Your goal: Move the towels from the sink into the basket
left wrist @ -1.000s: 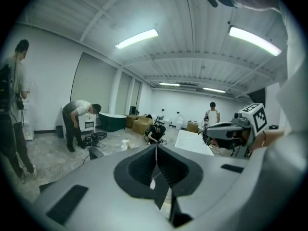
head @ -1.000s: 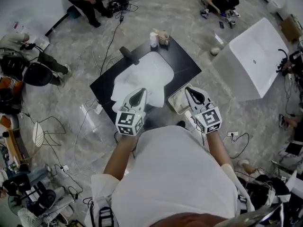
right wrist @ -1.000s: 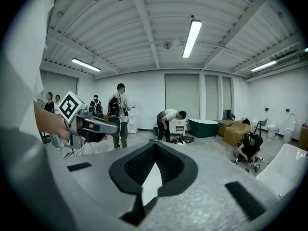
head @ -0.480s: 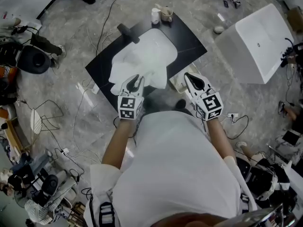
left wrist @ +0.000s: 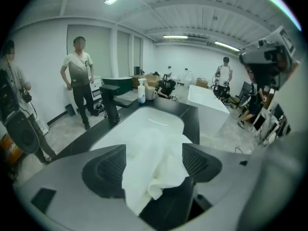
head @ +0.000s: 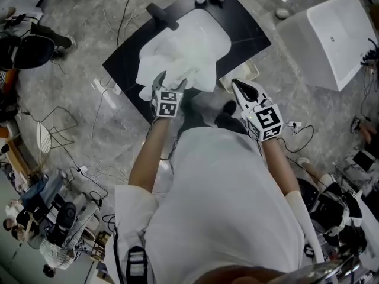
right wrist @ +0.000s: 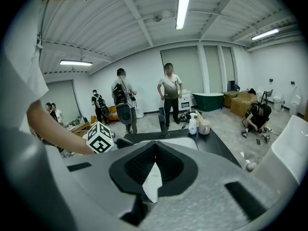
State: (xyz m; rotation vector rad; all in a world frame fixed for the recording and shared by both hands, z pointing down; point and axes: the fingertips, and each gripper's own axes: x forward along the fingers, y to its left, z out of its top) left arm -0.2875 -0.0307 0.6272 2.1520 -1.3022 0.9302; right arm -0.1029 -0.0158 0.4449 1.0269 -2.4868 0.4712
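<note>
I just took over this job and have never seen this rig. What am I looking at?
No robot: a person holds tongs in each hand. One picture comes from a head camera looking down; the other two ride on the tongs. Below is a black counter with a white sink holding white towels, a pale basket beside it. The left tongs have just been opening, towel between them, not pinched. The right tongs are closed, a white sliver in their gap.
</note>
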